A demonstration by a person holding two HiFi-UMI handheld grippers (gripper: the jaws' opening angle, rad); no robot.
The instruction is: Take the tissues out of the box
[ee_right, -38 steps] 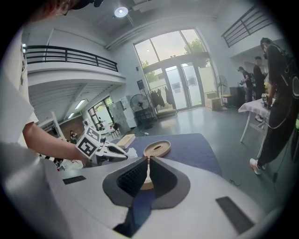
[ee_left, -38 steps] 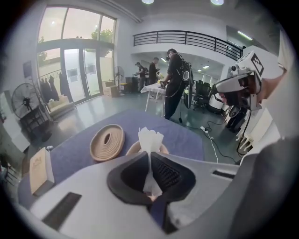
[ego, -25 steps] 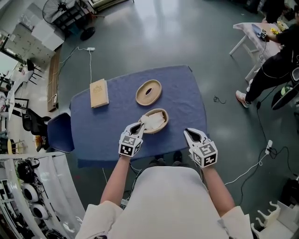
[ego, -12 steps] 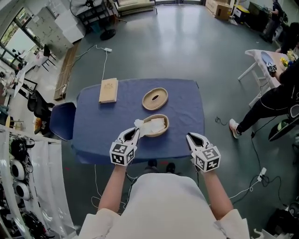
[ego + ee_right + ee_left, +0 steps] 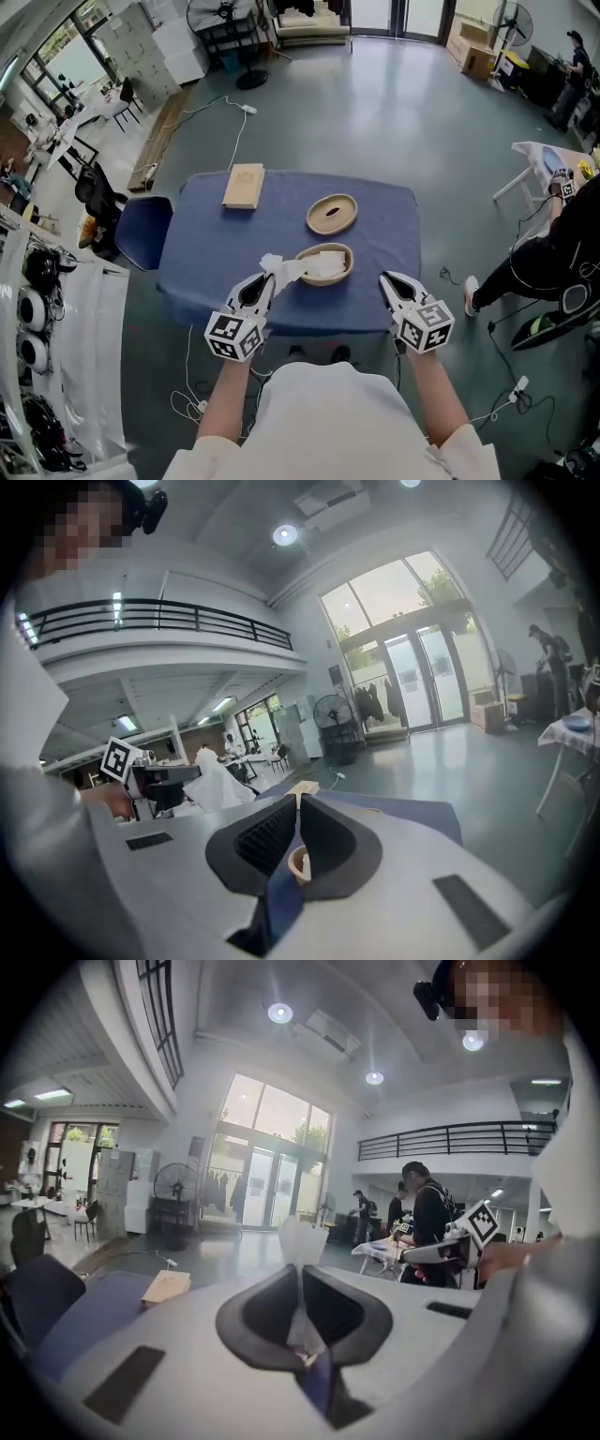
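Left gripper [image 5: 267, 281] near-level, on tissue [image 5: 284, 267]

A blue-covered worktop [image 5: 375, 202] carries an open oval wooden box [image 5: 328, 277] with white tissue inside, its slotted lid [image 5: 331, 214] lying just behind it, and a flat wooden block [image 5: 244, 186] near the far left corner. The left hand-held gripper [image 5: 265, 280] seems to pinch a tissue [image 5: 279, 267] that trails back to the box. The right hand-held gripper [image 5: 386, 279] hovers at the near edge, right of the box.
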